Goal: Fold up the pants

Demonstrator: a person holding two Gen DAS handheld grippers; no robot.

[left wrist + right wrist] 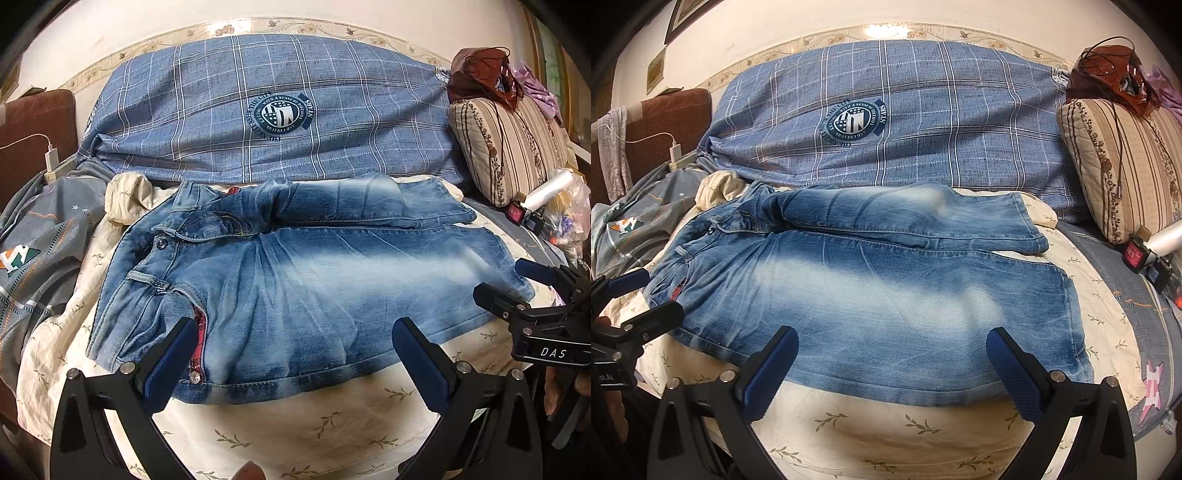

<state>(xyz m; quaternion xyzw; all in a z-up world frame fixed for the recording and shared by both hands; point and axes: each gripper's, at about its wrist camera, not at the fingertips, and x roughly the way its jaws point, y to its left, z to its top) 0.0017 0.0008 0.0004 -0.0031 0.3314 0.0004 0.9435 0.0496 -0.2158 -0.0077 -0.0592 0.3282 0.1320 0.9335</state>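
Observation:
Faded blue denim pants (295, 273) lie spread flat on a cream leaf-print sheet (303, 424), waist to the left, both legs running right; they also show in the right wrist view (871, 291). My left gripper (293, 358) is open and empty, hovering over the near edge of the pants by the waist and pocket; it also appears at the left of the right wrist view (642, 291). My right gripper (892, 365) is open and empty over the near leg's lower edge; it also appears at the right of the left wrist view (513, 278), beside the leg hem.
A large blue plaid pillow (266, 110) lies behind the pants. A striped cushion (506, 147) with a brown bag on top sits at the right, with a plastic roll (546, 188) and clutter. A grey quilt (40, 251) and a charger (51, 157) lie at the left.

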